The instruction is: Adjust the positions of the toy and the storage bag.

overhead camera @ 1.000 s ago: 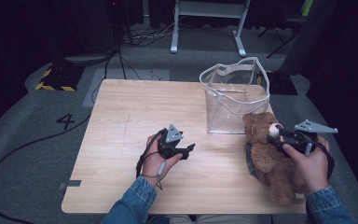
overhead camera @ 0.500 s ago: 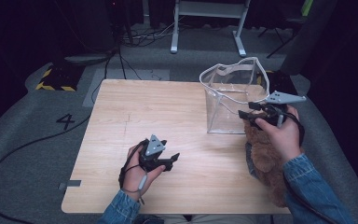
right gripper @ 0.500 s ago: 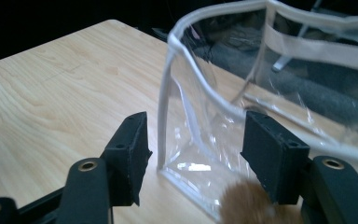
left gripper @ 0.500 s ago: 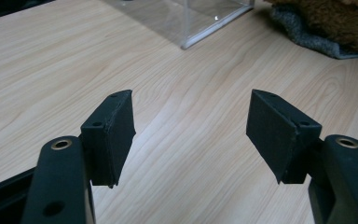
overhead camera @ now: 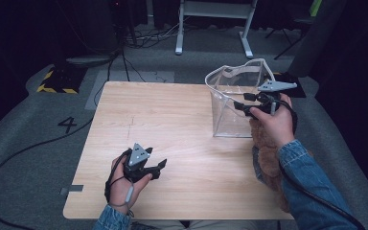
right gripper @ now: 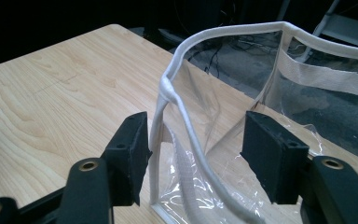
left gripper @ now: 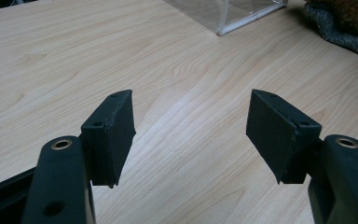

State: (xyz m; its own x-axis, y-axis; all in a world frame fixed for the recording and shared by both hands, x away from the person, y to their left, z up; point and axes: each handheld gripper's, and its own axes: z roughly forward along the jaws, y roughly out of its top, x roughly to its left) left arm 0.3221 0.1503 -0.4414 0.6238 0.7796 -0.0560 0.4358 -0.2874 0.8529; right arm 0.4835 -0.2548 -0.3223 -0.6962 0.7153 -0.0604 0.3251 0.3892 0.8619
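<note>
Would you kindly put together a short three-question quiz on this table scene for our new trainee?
1. True or false: the left gripper holds something between its jaws.
2. Which thing does the right gripper reach: A) the clear bag, B) the teddy bear, C) a mug?
3. What colour is the bag's rim?

Key: 1. False: the jaws stand open over the bare table. 2. A: the open jaws straddle its edge. 3. White.

The right claw has left the teddy bear for the clear bag's rim, jaws narrowing.
</note>
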